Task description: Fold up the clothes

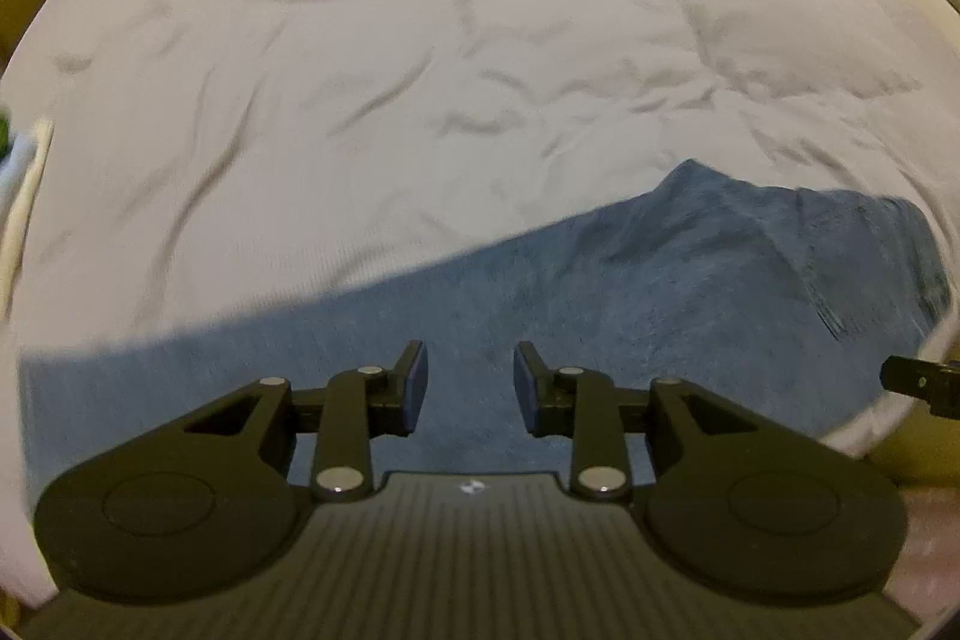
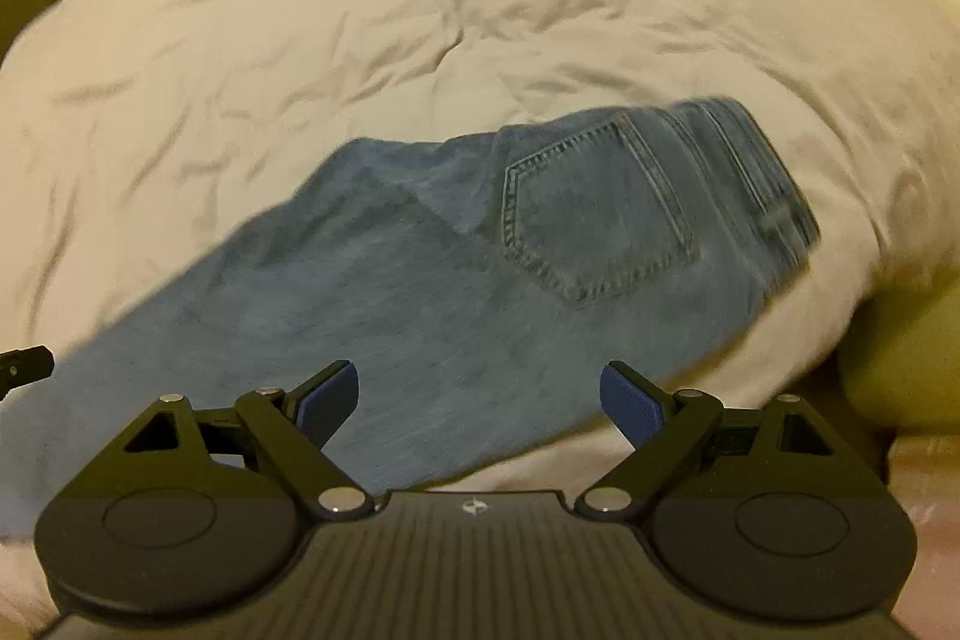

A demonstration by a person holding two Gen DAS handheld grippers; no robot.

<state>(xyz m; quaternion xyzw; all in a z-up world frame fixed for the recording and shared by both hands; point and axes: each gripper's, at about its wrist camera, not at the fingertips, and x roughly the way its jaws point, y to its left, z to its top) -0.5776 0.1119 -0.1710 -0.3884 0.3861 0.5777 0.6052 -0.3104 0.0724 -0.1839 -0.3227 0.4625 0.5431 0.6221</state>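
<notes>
One pair of blue jeans [image 2: 468, 268] is lying flat across a wrinkled off-white bedsheet [image 2: 300, 40], with a stitched back pocket [image 2: 594, 214] facing up and the waistband end sitting toward 2 o'clock in the right wrist view, while the leg part is stretching down toward 8 o'clock. In the left wrist view the same denim [image 1: 600, 304] is filling the lower half, its upper edge rising to a small peak at about 1 o'clock against the sheet [image 1: 360, 70]. Both tools are hanging just above the fabric and are gripping nothing. The left tool [image 1: 471, 382] is showing a moderate gap between its blue pads, over the leg part of the jeans. The right tool [image 2: 479, 403] is spread wide, over the denim near its lower edge. A black tip of the right tool [image 1: 924, 382] is peeking in at 3 o'clock in the left view, and the left tool's tip [image 2: 24, 364] is showing at 9 o'clock in the right view.
</notes>
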